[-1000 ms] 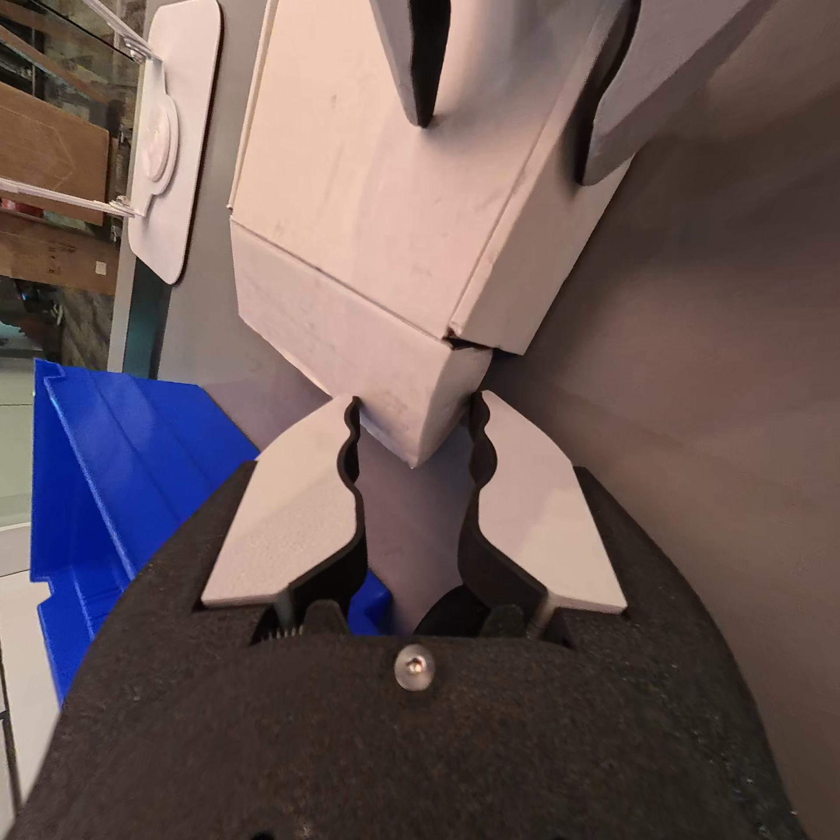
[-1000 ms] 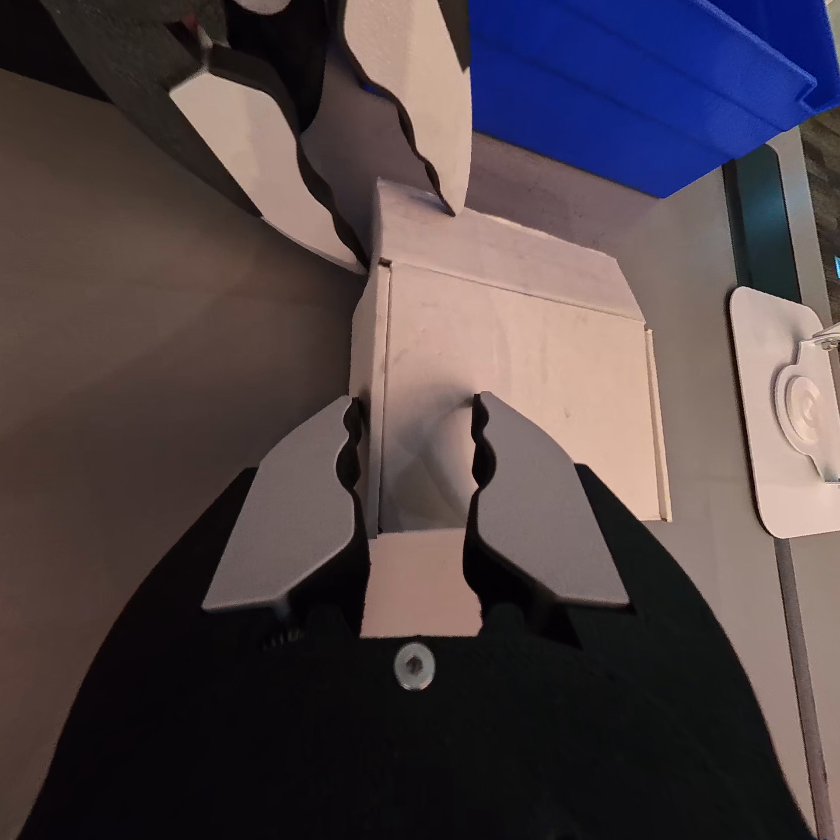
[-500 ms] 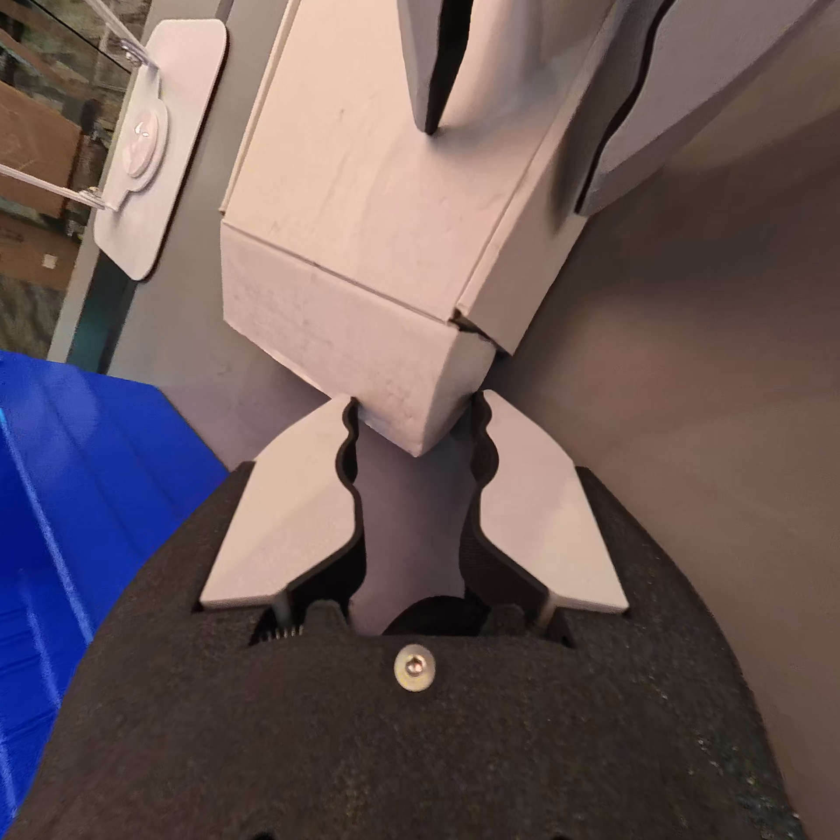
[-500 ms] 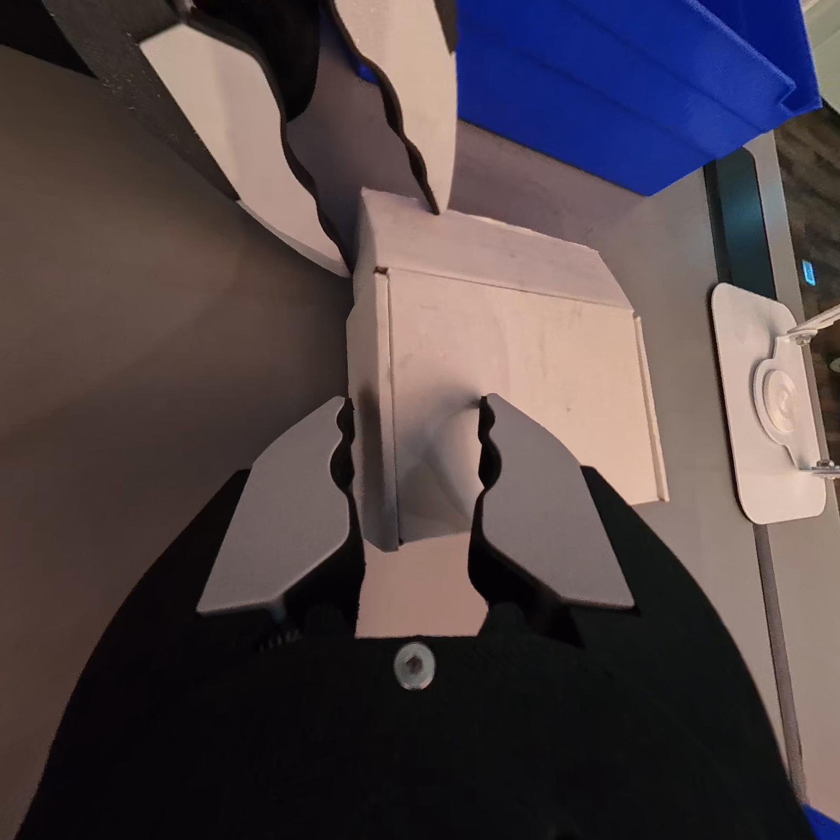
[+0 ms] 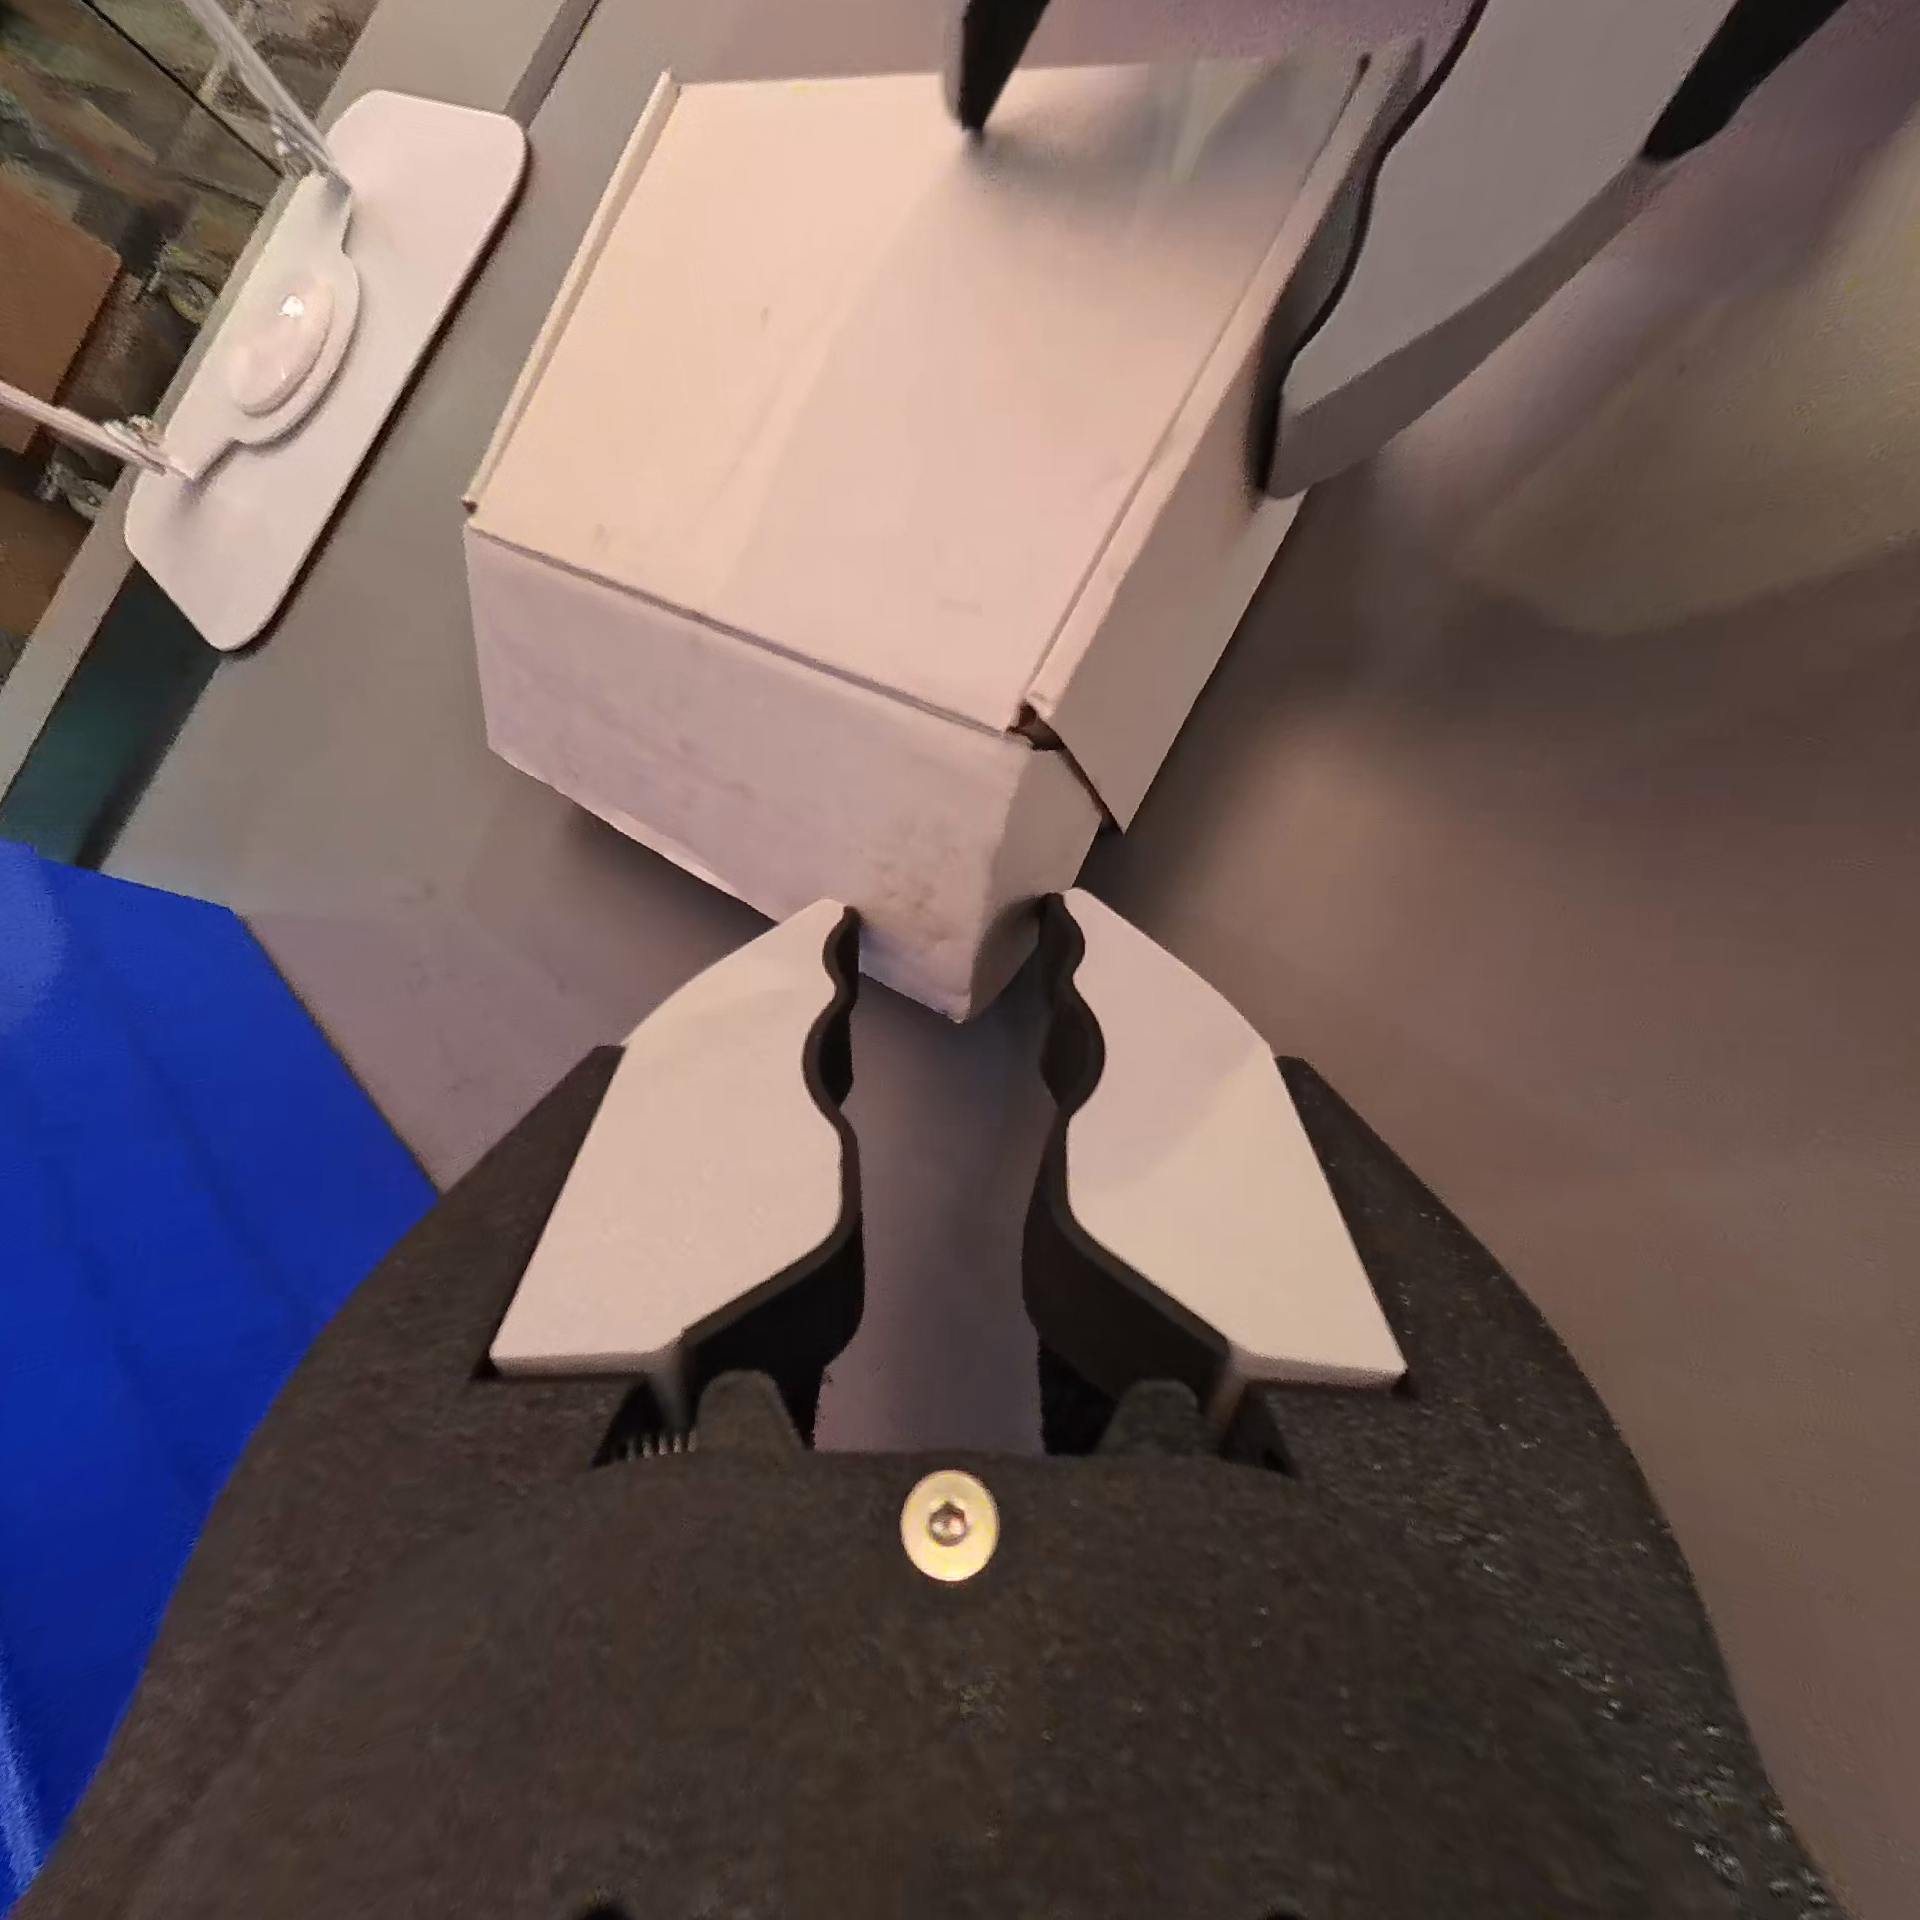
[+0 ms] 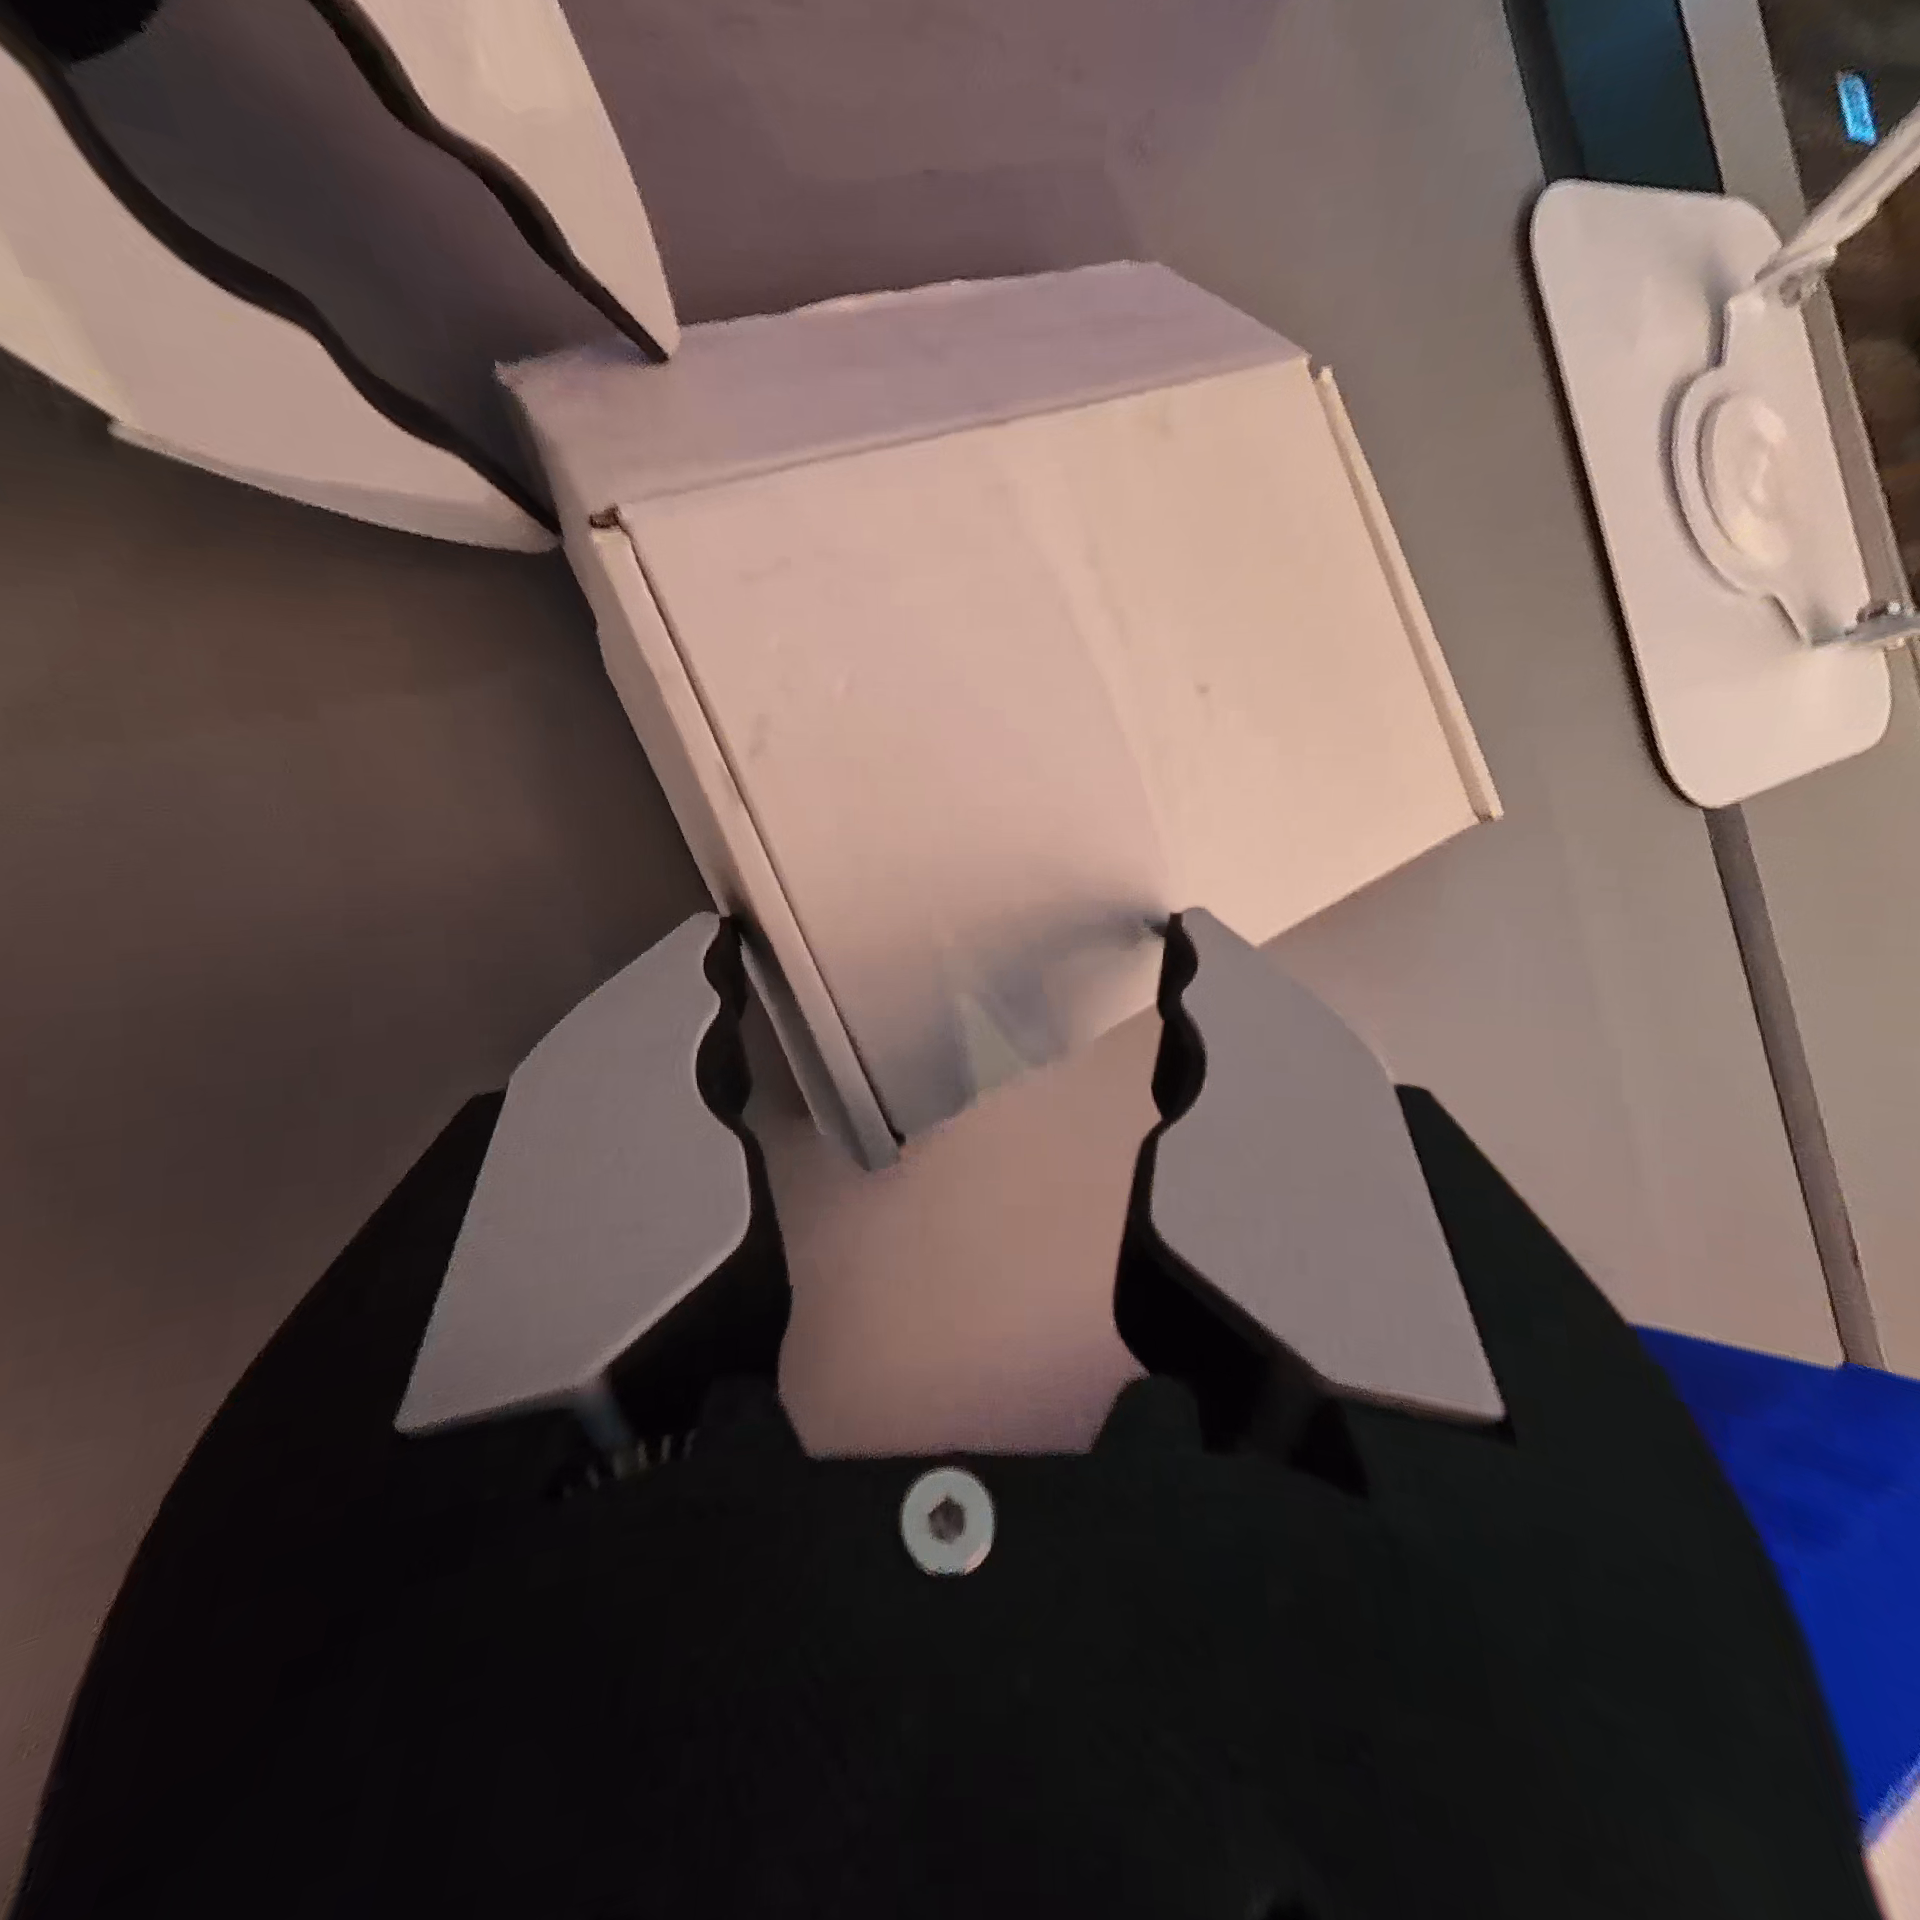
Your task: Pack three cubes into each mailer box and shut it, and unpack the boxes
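Note:
A closed white mailer box [image 5: 862,416] sits on the grey table [image 5: 1558,935]; it also shows in the right wrist view [image 6: 1039,675]. My left gripper [image 5: 948,920] pinches the box's near corner between its fingertips. My right gripper [image 6: 948,925] is open and straddles the opposite corner, one tip against the side wall and one over the lid. The right gripper's fingers [image 5: 1455,312] show at the top of the left wrist view, and the left gripper's fingers [image 6: 582,187] at the top left of the right wrist view. No cubes are visible.
A blue bin [image 5: 156,1143] stands close on the left of the left gripper; it also shows in the right wrist view [image 6: 1818,1507]. A white flat stand base [image 5: 322,353] lies by the table edge beyond the box, also seen in the right wrist view [image 6: 1714,468].
The box has turned on the table between the two grippers. My right gripper's jaws have spread wider. My left gripper's jaws have narrowed on the corner.

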The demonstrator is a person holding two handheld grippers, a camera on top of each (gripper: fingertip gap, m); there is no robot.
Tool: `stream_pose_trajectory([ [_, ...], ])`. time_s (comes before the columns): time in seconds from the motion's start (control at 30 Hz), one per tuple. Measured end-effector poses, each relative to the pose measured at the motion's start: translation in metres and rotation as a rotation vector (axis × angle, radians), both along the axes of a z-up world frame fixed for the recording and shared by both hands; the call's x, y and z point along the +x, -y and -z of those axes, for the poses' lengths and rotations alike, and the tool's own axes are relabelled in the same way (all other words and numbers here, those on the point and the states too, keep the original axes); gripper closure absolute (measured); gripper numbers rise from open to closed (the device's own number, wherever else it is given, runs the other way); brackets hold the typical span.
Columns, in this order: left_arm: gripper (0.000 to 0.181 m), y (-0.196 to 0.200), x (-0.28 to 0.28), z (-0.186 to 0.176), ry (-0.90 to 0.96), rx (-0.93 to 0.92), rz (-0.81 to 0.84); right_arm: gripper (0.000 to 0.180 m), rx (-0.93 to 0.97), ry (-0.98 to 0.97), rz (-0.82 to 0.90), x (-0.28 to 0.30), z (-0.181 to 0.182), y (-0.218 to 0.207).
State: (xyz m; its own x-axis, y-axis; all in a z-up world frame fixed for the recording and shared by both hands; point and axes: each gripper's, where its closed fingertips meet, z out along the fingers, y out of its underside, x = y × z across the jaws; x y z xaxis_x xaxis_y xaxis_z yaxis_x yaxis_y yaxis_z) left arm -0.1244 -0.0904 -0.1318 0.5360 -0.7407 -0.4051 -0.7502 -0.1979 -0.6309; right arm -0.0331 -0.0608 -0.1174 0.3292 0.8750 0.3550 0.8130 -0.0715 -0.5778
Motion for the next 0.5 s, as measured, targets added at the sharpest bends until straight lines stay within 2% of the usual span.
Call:
stream_pose_trajectory([
  [0.3,0.162,0.003,-0.011,-0.001,0.001,0.030,-0.037,0.107,-0.098,-0.026,0.114,0.024,-0.005,0.011],
  [0.5,0.167,0.000,-0.005,0.004,0.037,-0.024,-0.032,0.127,-0.222,-0.027,0.128,0.018,0.012,0.015],
])
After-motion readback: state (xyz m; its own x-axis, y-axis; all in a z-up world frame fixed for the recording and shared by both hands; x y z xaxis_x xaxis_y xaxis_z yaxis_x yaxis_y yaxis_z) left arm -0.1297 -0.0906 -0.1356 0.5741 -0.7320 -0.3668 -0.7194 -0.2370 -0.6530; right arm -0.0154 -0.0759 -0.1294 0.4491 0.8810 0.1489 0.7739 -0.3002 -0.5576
